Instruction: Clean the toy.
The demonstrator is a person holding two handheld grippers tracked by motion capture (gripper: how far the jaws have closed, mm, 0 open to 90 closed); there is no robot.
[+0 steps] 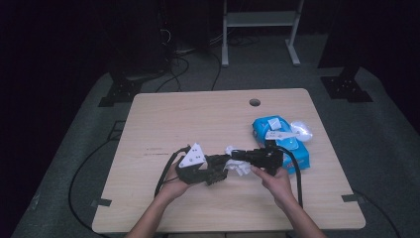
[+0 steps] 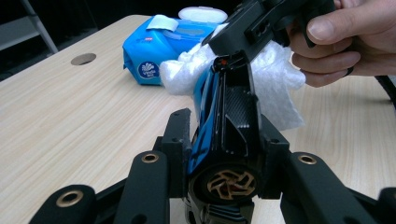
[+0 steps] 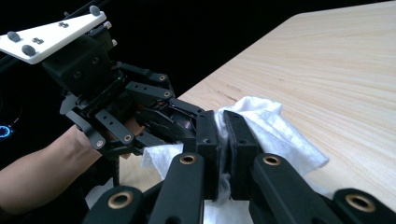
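Note:
My left gripper (image 2: 224, 133) is shut on a black and blue toy car (image 2: 229, 116) with a gold wheel, held just above the table's front middle (image 1: 218, 169). My right gripper (image 3: 224, 135) is shut on a crumpled white wipe (image 3: 275, 135). It presses the wipe (image 2: 275, 79) against the far end of the car. In the high view the right gripper (image 1: 236, 155) points left and meets the left gripper, with the wipe (image 1: 240, 167) bunched between them. The right gripper view shows the left gripper (image 3: 140, 116) with its white three-cornered plate facing me.
A blue pack of wet wipes (image 1: 280, 141) with its white lid flipped open lies on the wooden table (image 1: 198, 119) behind the right hand. A round cable hole (image 1: 254, 102) sits near the far edge. Cables trail off the table's front.

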